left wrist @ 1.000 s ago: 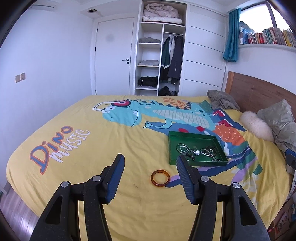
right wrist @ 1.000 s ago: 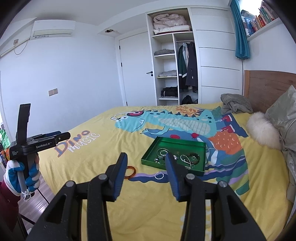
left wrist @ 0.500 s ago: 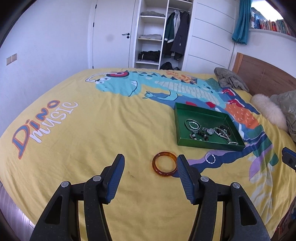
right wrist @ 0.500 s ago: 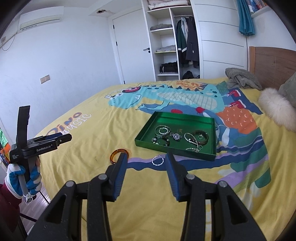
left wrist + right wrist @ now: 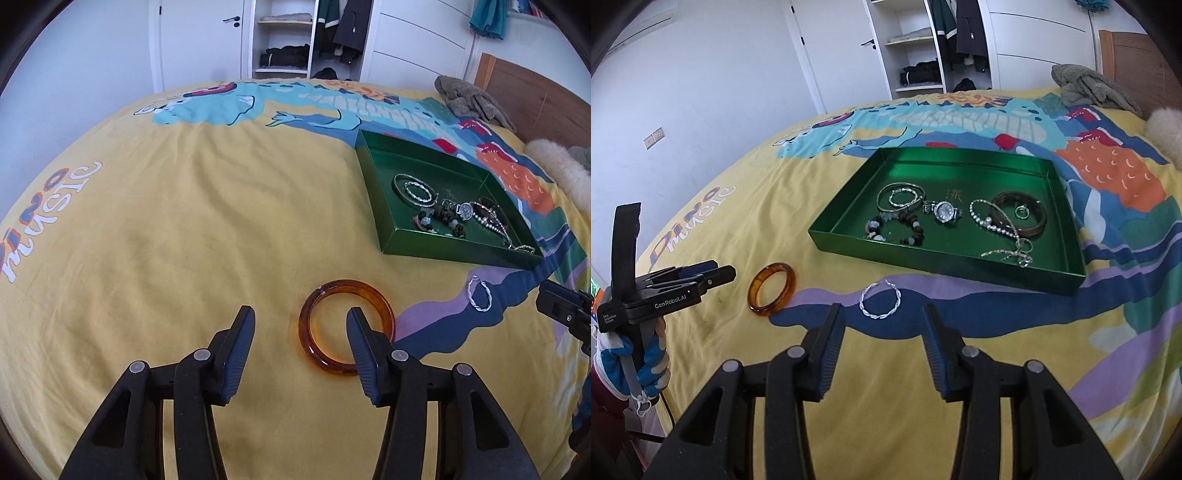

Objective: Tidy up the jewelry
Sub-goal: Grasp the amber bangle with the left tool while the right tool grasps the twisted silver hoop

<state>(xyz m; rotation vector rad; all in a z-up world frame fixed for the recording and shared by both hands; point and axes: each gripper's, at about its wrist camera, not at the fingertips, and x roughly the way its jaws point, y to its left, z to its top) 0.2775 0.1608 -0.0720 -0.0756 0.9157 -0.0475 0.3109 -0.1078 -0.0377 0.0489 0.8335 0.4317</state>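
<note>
I am over a wide bed (image 5: 184, 229) in a white-walled bedroom; its yellow cover is soft and lightly creased, printed with a blue dinosaur and the words "Dino Music". At the far side an open wardrobe (image 5: 288, 40) shows shelves of folded clothes and hanging coats beside a white door (image 5: 201, 37). A wooden headboard (image 5: 532, 85) stands to the right, with a crumpled grey garment (image 5: 1093, 88) and a white fluffy cushion (image 5: 1165, 127) before it.

On the cover lies a shallow rectangular green tray (image 5: 945, 260) with a glossy metallic finish. Inside it I see thin silver bangles, a bead bracelet, a wristwatch, a dark bangle and sparkling chains.

Two pieces lie loose on the cover, outside the tray. A translucent amber bangle (image 5: 347, 325), thick and smooth, sits just ahead of my left tool (image 5: 301, 321); the tool's right-hand finger overlaps the ring in the left view. Its jaws have just been closing, yet stand apart with nothing gripped. A twisted silver hoop (image 5: 881, 302) lies on the blue print close in front of my right tool (image 5: 882, 319), whose jaws are apart and empty. A gloved hand (image 5: 635, 363) holds the left tool's handle.
</note>
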